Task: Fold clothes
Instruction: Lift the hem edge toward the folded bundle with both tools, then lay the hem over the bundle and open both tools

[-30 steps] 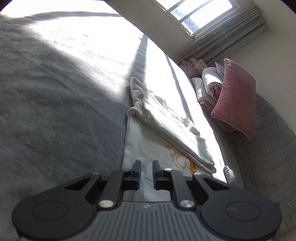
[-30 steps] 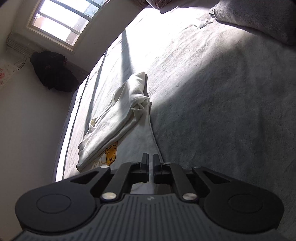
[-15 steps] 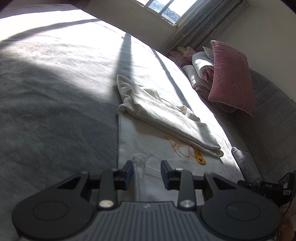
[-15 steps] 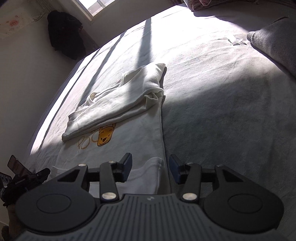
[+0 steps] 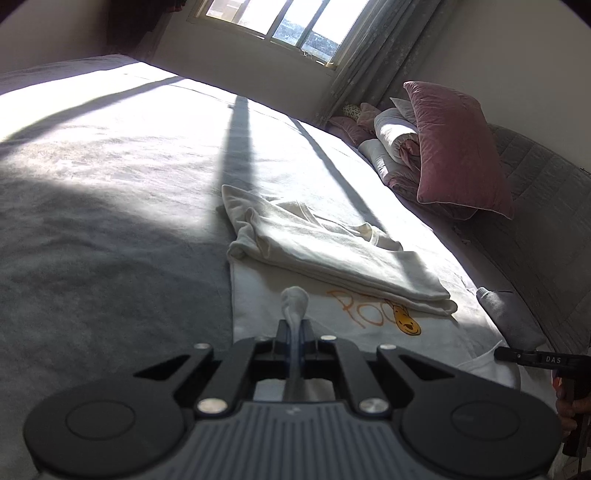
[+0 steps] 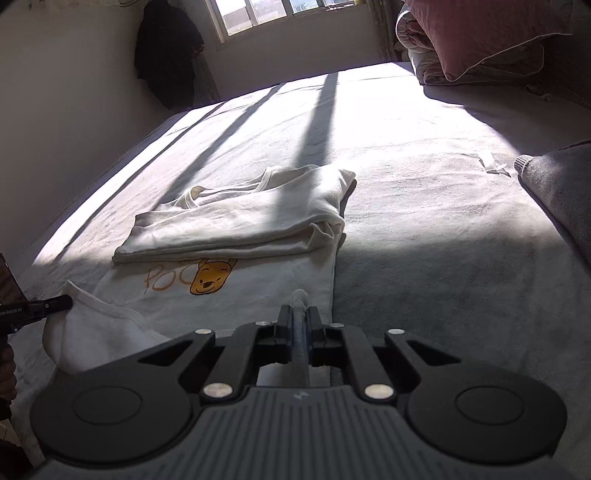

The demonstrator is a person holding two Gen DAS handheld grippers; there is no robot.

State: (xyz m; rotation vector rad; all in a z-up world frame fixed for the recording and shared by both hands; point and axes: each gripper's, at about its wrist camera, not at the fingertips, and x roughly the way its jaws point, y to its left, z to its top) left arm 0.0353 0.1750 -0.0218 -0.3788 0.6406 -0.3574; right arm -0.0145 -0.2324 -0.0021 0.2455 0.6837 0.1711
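- Half a second ago both grippers stood with fingers spread over the near hem of the cream shirt (image 5: 343, 254); now each pair is pressed together on a pinch of that hem.
- Left gripper (image 5: 294, 328): its fingers clamp a narrow ridge of white cloth, and a small rounded tuft pokes out just past the tips.
- Right gripper (image 6: 300, 314): it nips the shirt the same way, close to the garment's straight side edge, with a little nub of fabric showing beyond the tips.
- Lying on the grey bedspread (image 5: 92, 229), towards its middle, the cream shirt has its far part already folded back into a thick band across the body.
- Just on the near side of that band sits the orange lettering with a yellow bear face (image 6: 208, 277), uncovered.
- Sunlight falls in bright strips across the far half of the bedspread, while its near half is in shade.
- At the head edge of the bed, a pink pillow (image 5: 454, 147) leans on a quilted grey headboard (image 5: 546, 206), with rolled bedding beside it.
- A grey garment (image 6: 561, 192) rests on the bedspread at the right side of the right wrist view, well apart from the shirt.
- In the far corner by the window (image 6: 258, 14), something dark hangs against the wall, possibly a coat (image 6: 166, 51); it is too shadowed to tell.
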